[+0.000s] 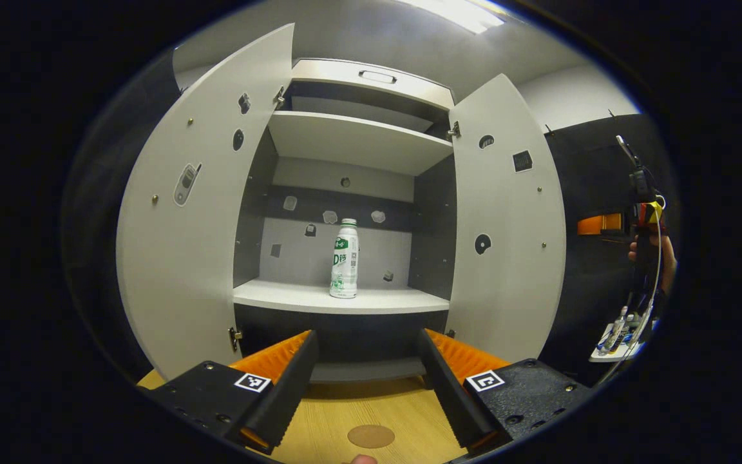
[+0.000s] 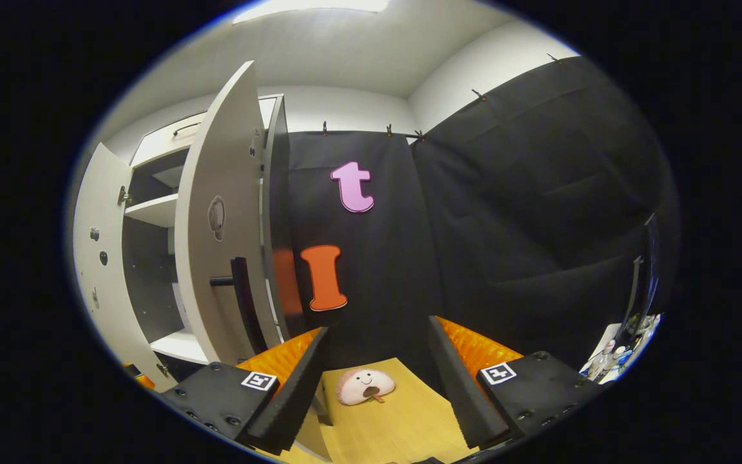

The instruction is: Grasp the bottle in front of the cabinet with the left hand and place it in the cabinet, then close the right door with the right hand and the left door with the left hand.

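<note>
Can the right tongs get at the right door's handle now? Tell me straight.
Probably yes. The right tongs stand open, and the handle on the open right door faces them up and to their left with nothing between; the plush toy lies low on the table.

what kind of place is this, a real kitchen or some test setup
Probably a staged test booth, not a real kitchen. Black cloth hangs clipped along the walls, a lone cabinet stands open holding just one bottle, and marker stickers dot its doors.
</note>
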